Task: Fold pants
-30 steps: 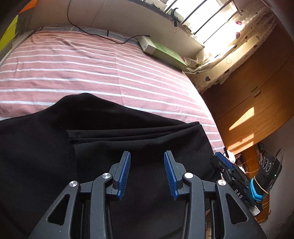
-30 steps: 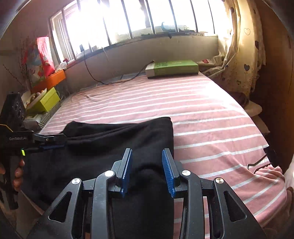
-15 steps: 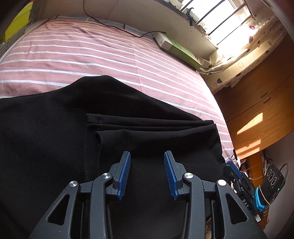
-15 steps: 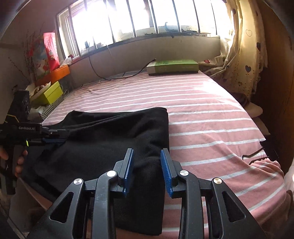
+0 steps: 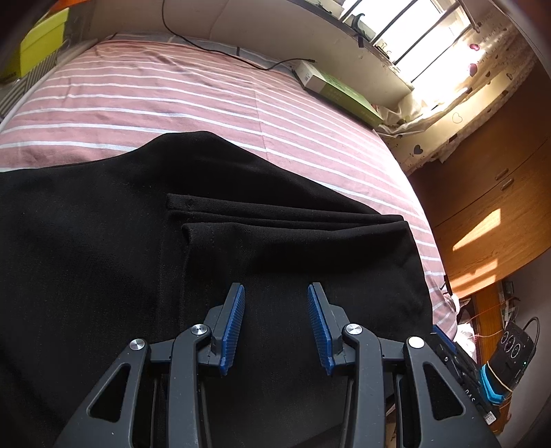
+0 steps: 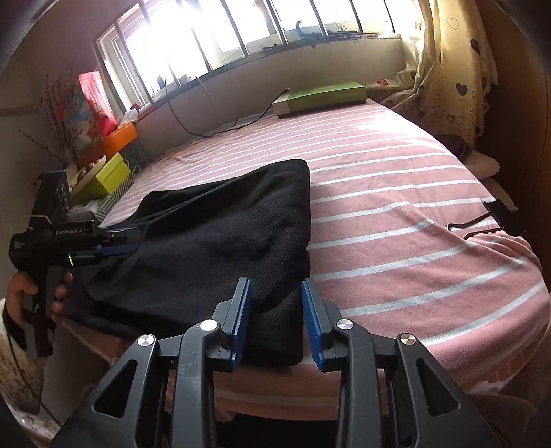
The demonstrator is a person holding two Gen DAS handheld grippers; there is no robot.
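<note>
Bedsheet [image 5: 206,89], pink with white stripes, covers the bed under a barred window [image 6: 241,31]; green box [image 6: 320,96] at the far edge, wooden wardrobe [image 5: 489,193] right. Black pants [image 5: 241,241] lie folded along the near edge. My left view shows stacked hems; my right view shows a hand [image 6: 20,293] gripping the left gripper [image 5: 275,310], jaws apart above the cloth, nothing held. Right gripper [image 6: 275,303] jaws apart at the pants' right corner, pads not pressing. Since a second ago the pants look flatter and my right view sits nearer that corner.
</note>
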